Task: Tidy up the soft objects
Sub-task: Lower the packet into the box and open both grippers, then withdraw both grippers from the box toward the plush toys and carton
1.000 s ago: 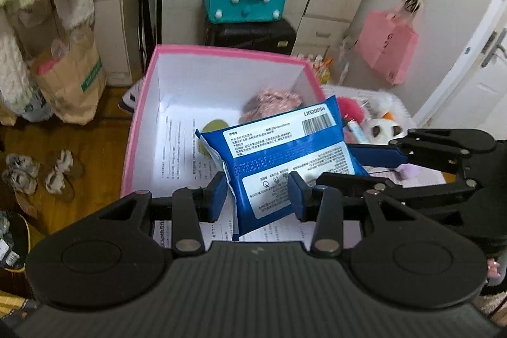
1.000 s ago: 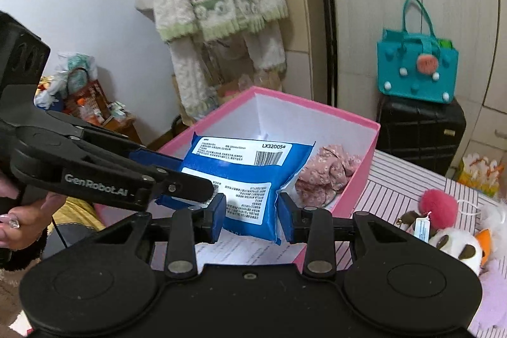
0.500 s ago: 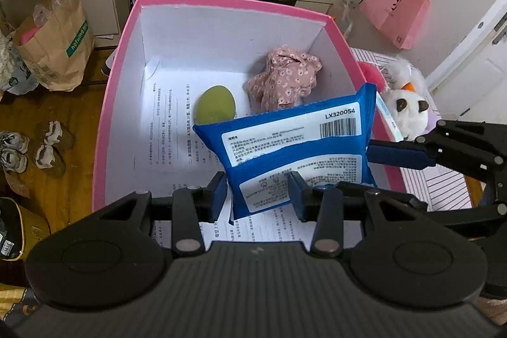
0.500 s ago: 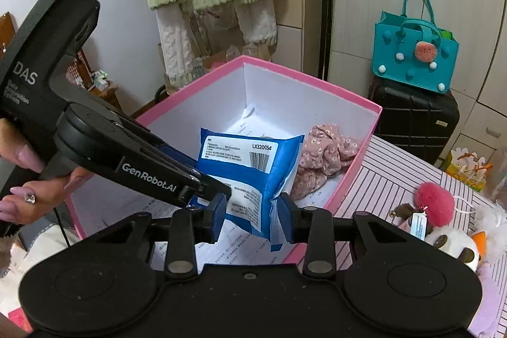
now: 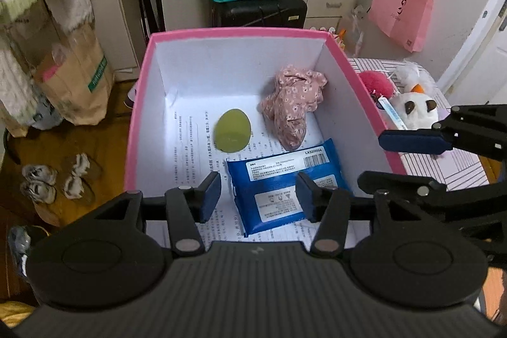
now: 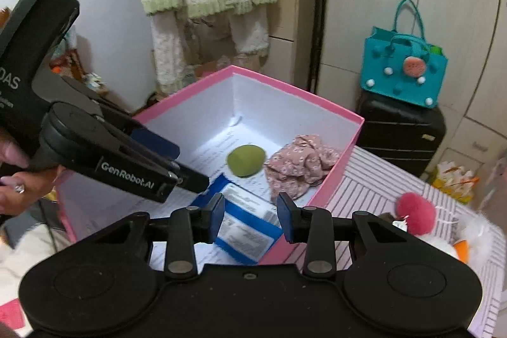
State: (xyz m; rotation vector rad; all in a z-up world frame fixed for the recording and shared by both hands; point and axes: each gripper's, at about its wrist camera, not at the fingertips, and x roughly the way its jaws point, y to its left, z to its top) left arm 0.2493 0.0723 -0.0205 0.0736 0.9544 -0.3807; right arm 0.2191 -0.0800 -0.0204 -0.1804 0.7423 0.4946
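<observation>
Left gripper (image 5: pixel 258 195) angled steeply down over the near end of the pink box (image 5: pixel 139 116), jaws opening and parted with nothing pressed between them; blue pads clear on both sides of the blue wipes pack (image 5: pixel 285 186). Right gripper (image 6: pixel 250 214) tilted down from the near right side of the box, jaws moderately apart, empty, seen over the box's right wall. A hand (image 6: pixel 12 179) with painted nails and a ring wrapped around the left tool's handle.

Blue wipes pack lying flat on the printed paper lining the box floor, near right corner, label side up. Beyond it a green egg-shaped sponge (image 5: pixel 233 130) and a crumpled pink floral cloth (image 5: pixel 293 102) against the right wall. On the striped bench (image 6: pixel 364 192) to the right, a pink pompom (image 6: pixel 415 213) and a white plush toy (image 5: pixel 413 113).

Compared with half a second back: pack no longer pinched upright between both sets of jaws, now released and resting on the floor of the box; left jaws wider than before; right jaws about as wide as before, now bare.
</observation>
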